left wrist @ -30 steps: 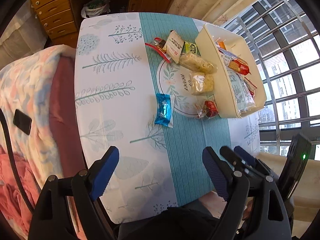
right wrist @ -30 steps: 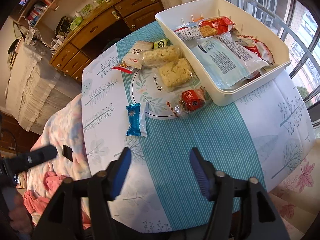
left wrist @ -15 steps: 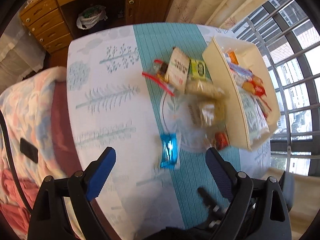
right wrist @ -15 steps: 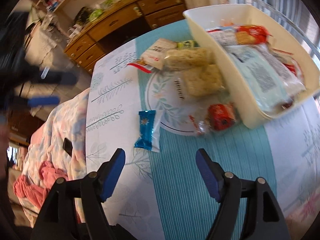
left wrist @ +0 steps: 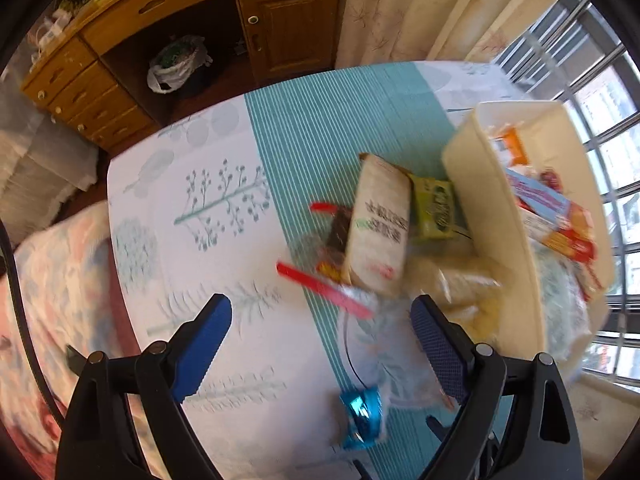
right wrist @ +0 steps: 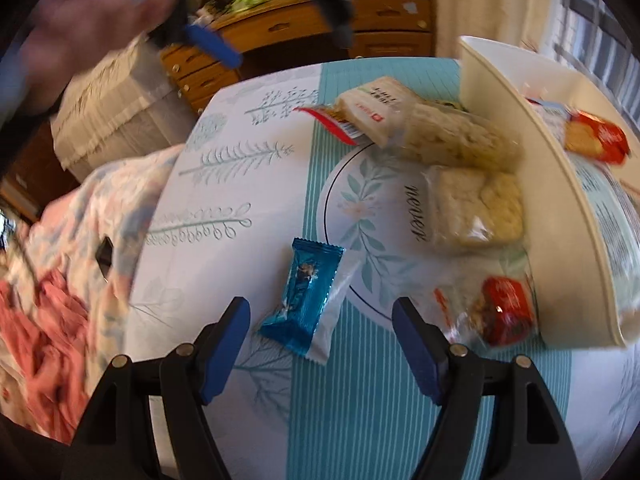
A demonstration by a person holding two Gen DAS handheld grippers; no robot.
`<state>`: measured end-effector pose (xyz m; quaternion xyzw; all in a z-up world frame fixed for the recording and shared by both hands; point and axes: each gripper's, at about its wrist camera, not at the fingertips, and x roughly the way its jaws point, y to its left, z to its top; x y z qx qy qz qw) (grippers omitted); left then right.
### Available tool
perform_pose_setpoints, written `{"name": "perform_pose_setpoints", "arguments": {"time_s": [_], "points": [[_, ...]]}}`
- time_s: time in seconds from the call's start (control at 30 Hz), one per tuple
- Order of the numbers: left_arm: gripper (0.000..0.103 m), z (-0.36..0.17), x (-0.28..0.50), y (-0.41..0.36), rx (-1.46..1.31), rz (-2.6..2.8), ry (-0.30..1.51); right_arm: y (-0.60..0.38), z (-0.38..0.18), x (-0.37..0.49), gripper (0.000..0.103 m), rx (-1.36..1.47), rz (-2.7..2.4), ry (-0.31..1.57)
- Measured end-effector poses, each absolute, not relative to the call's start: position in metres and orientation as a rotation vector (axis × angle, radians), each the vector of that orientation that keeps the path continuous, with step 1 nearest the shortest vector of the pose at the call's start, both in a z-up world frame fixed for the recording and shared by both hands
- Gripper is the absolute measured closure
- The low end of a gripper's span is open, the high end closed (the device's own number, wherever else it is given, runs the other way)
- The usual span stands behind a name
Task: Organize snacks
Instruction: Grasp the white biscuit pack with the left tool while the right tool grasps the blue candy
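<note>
My right gripper (right wrist: 322, 312) is open and low over the table, its blue fingers either side of a blue snack packet (right wrist: 308, 292) without touching it. Two clear rice-cracker packs (right wrist: 476, 212) and a red-sweet bag (right wrist: 504, 312) lie against the cream bin (right wrist: 560, 200), which holds several packets. My left gripper (left wrist: 320, 312) is open and points down over a red-edged packet (left wrist: 324, 288), a white packet (left wrist: 378, 228) and a green packet (left wrist: 434, 210) beside the bin (left wrist: 500, 220). The blue snack packet (left wrist: 360, 416) lies behind its fingers. The picture is blurred.
The table wears a white leaf-print cloth with a teal runner (right wrist: 320, 400). A flowered blanket (right wrist: 100, 208) with a black phone (right wrist: 105, 256) lies at the left edge. Wooden drawers (left wrist: 100, 92) stand beyond the table, and a barred window (left wrist: 600, 100) is behind the bin.
My left gripper has travelled across the table from its near edge to above the far snack pile. My right gripper has sunk toward the blue packet. Both jaws stand a little wider.
</note>
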<state>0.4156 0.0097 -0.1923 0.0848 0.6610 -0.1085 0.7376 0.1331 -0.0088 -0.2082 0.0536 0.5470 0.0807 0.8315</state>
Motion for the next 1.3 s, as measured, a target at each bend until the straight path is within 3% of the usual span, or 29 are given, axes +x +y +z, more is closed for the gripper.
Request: {"name": "perform_pose_setpoints", "arguments": {"time_s": [0.8,1.03,1.3], "points": [[0.013,-0.297,0.476,-0.077,0.441,-0.225,1.608,-0.004,-0.245,0.160,0.030,0.023,0.124,1.184],[0.012,-0.308,0.479,-0.081,0.428,-0.213,1.622,-0.005,-0.245,0.161,0.045,-0.023,0.104,1.171],[0.039,-0.302,0.483,-0.069,0.372,-0.225,1.609,-0.011,-0.243,0.166,0.062,-0.049,0.097,1.179]]}}
